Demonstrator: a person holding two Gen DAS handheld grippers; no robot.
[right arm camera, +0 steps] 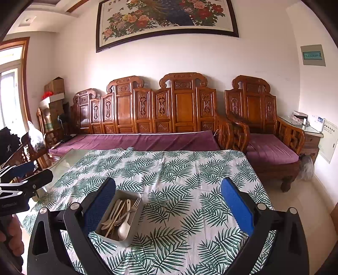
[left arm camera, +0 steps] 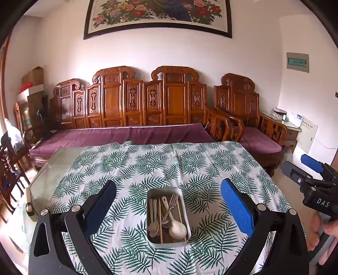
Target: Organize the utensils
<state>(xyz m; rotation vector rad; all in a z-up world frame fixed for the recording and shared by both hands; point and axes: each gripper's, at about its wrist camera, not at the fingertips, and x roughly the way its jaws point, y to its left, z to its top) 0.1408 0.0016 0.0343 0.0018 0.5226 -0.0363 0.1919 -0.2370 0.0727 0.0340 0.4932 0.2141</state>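
**Utensils sit together in the tray**

The tray rests on the leaf-print tablecloth, holding a white spoon, a metal fork and pale wooden pieces. Both claws — left gripper and right gripper — hang above the cloth, jaws wide apart, gripping nothing.

Left wrist view above the near tabletop edge, facing the far sofa, utensil tray centred close below, right wrist view further right, same heading, tray lower left, both sharing tablecloth, sofa, painting
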